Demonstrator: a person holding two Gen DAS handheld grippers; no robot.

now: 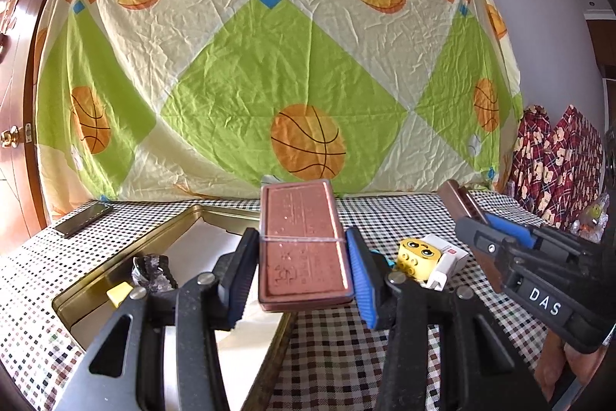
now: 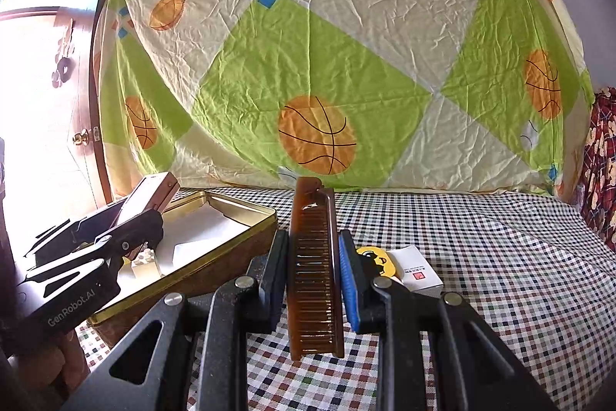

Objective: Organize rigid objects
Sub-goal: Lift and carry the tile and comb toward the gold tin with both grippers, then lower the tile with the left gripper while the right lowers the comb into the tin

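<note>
Checkered cloth-covered table (image 2: 481, 257). Open gold tin tray (image 1: 127, 272) sits toward left edge. Dark flat phone-like slab (image 1: 82, 218) at far left corner. Yellow face toy block (image 1: 417, 255) and small white box (image 1: 448, 262) touching each other, mid-table, right of the tray.

On my right, the checkered tablecloth (image 2: 481, 257) lies open all the way to the hanging sheet (image 2: 346, 64), so I can pass there. Ahead, the yellow block (image 2: 379, 262) and white box (image 2: 417, 274) sit together in my way. On my left, the gold tin (image 1: 154, 245) takes the room, its wall raised; a dark crumpled lump (image 1: 152, 272) and a phone (image 1: 82, 218) lie beyond.
</note>
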